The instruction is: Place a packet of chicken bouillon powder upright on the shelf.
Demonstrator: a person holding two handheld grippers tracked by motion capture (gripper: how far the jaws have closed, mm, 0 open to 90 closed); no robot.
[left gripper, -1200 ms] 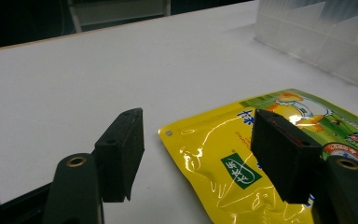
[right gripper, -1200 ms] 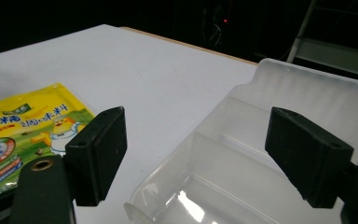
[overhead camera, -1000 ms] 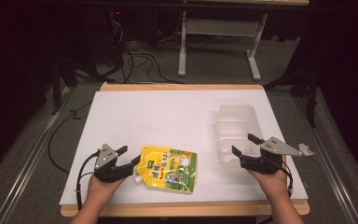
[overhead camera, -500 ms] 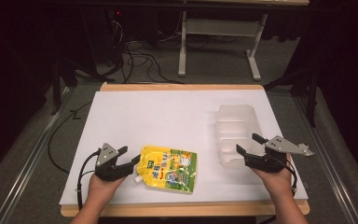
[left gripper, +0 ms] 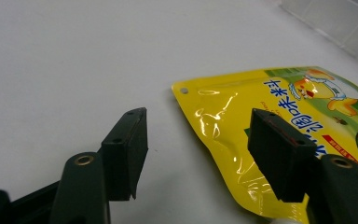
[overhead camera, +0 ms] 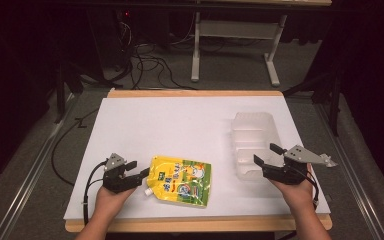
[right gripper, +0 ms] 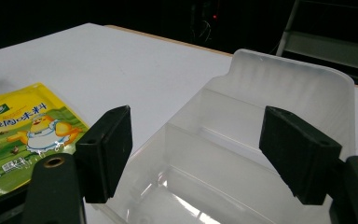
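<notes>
The flat yellow printed plastic pouch (overhead camera: 181, 180) lies left of the clear ribbed plastic bin (overhead camera: 254, 143). The left gripper (overhead camera: 136, 170), jaws apart and just closing, should straddle the pouch's near edge squarely; the right gripper (overhead camera: 265, 154), empty-jawed beside the bin, can steady it

I see a white table (overhead camera: 180, 120) with a wooden edge, lit from above while the room behind stays dark. Grey carpet (overhead camera: 35, 165) lies on both sides. Beyond the far edge stands a grey metal desk frame (overhead camera: 232, 50), and black cables (overhead camera: 145, 57) tangle on the floor to its left.
</notes>
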